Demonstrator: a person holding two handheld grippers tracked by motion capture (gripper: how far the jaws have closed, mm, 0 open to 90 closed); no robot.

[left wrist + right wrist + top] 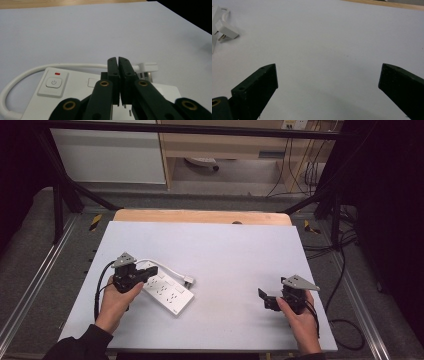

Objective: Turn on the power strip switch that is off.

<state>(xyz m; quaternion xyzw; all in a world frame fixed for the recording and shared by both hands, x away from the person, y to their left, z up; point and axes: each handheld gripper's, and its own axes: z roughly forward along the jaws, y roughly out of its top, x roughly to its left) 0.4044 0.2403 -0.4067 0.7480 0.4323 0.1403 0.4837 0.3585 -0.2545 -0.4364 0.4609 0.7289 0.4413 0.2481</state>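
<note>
From the high view, your left gripper [131,276] sits over the near-left end of the white power strip [167,292], which lies on the left half of the grey table [225,250]. The strip's long axis runs diagonally, from far-left to near-right. Its white cable [160,265] loops round the far side to the plug [188,280], which rests just beside the strip's far edge. Your right gripper [272,300] is well apart on the right, so the left hand is plainly the nearer one.

In the left gripper view, your jaws are clenched together on nothing, directly above the strip [75,85]. The power button [53,83] with its red indicator [57,73] lies to their left, and the plug [147,68] is just beyond them to the right.

In the right gripper view, your jaws stand wide apart and released over bare table [324,45]. The plug [226,30] lies far off at the upper left, so reaching it would probably mean a long travel leftward.
</note>
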